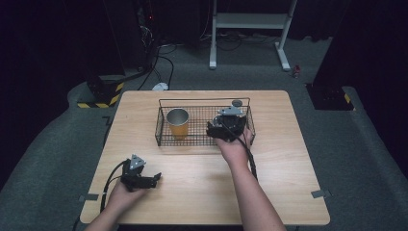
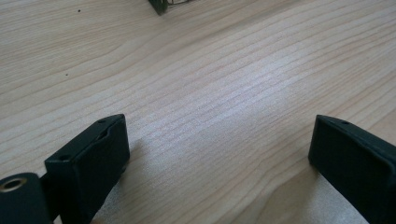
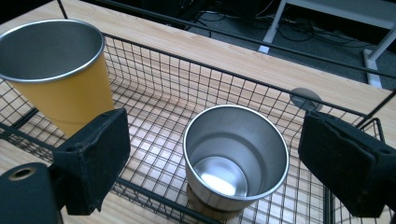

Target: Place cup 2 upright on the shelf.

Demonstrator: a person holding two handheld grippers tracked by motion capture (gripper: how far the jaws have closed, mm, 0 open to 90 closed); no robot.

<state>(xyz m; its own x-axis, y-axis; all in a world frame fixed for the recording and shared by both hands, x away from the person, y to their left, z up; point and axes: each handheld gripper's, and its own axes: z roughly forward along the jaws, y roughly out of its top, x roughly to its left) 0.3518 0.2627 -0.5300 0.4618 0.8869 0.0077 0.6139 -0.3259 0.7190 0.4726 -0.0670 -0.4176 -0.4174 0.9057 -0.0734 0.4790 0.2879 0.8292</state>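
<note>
A black wire basket (image 1: 163, 137) sits on the wooden table (image 1: 284, 183), toward the far side. Inside the basket, at its left end, a yellow cup (image 1: 177, 122) with a shiny metal inside stands upright. In the right gripper view a second cup (image 3: 236, 158) — metal inside, brown at the bottom — stands upright on the basket floor, apart from the yellow cup.

The right gripper (image 1: 226, 126) hangs over the right end of the basket. Its jaws are wide apart, one on each side of the second cup, and hold nothing.

The left gripper (image 1: 144, 179) is near the front left of the table, well away from the basket. Its jaws are spread wide too — just bare wood between them.
</note>
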